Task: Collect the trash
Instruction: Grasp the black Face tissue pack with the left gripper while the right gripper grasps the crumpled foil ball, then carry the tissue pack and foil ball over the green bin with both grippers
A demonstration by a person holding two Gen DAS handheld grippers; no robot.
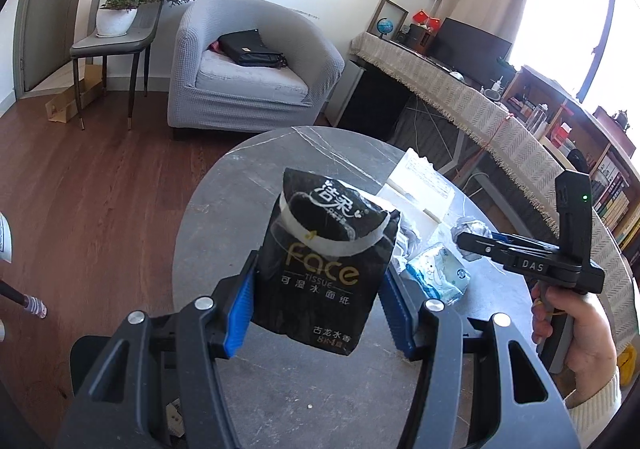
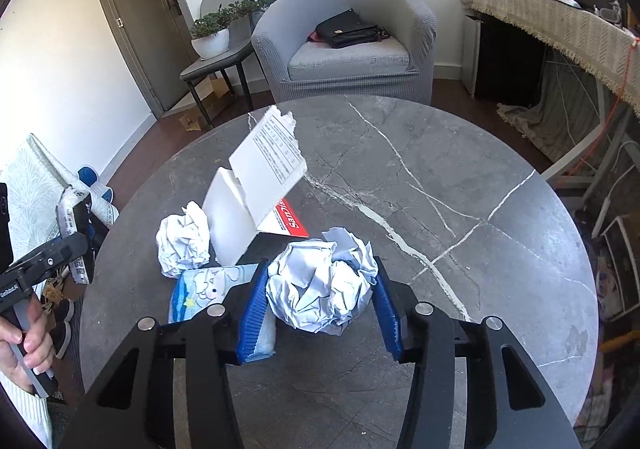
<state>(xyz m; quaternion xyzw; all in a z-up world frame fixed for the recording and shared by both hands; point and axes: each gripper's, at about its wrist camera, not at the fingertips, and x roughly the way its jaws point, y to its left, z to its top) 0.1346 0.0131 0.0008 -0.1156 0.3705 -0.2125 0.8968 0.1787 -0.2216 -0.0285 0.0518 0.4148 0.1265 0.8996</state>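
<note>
Holding a black plastic tissue pack (image 1: 320,269) clamped in my left tongs (image 1: 316,309) at frame centre, I'm pressing my right tongs (image 2: 320,305) onto a crumpled white paper ball (image 2: 324,285) on the grey marble worktop (image 2: 440,177).

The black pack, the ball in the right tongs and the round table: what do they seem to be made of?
Black pack: thin glossy plastic film; it wrinkles and shines.
Ball: crumpled white paper; sharp matte creases.
Table: grey polished stone or imitation, probably marble; white veins, soft reflections.

blue wipes pack (image 2: 208,289) partly hidden behind gripper
</note>
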